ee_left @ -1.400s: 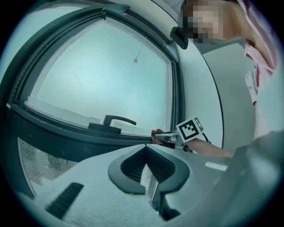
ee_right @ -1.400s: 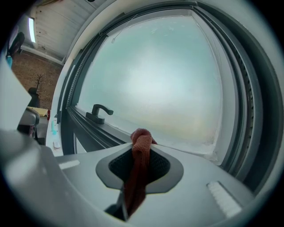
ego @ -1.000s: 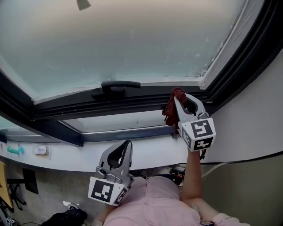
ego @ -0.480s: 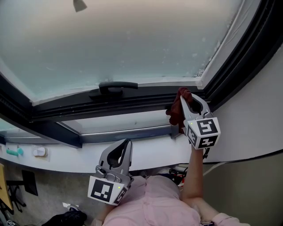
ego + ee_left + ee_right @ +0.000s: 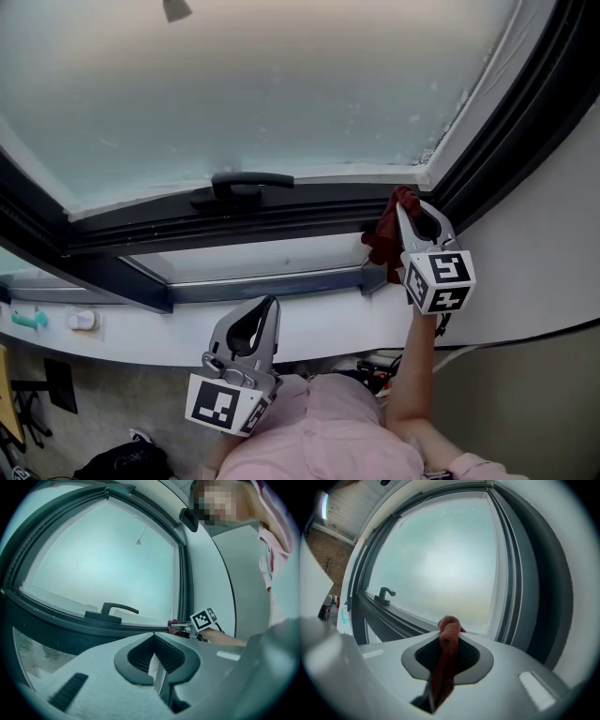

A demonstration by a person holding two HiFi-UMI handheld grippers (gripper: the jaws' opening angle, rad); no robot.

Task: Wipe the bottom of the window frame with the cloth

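A: So, head view: right gripper [image 5: 403, 208] sits at the right end of the window frame [image 5: 187, 230] bottom rail, by the corner. Red cloth [image 5: 382, 240] is bunched at its tip, against the rail.
B: Left gripper [image 5: 266, 307]?
A: Low, by the pink shirt [image 5: 328, 431], well apart from the frame. Left gripper view: jaws closed together, nothing between.
B: Right gripper view?
A: Jaws clamped on the cloth. Its end pokes past the tips toward the glass [image 5: 440, 564].

Pink shirt [image 5: 328, 441]; grey claws [image 5: 271, 305] with black-and-white marker cubes [image 5: 439, 281].
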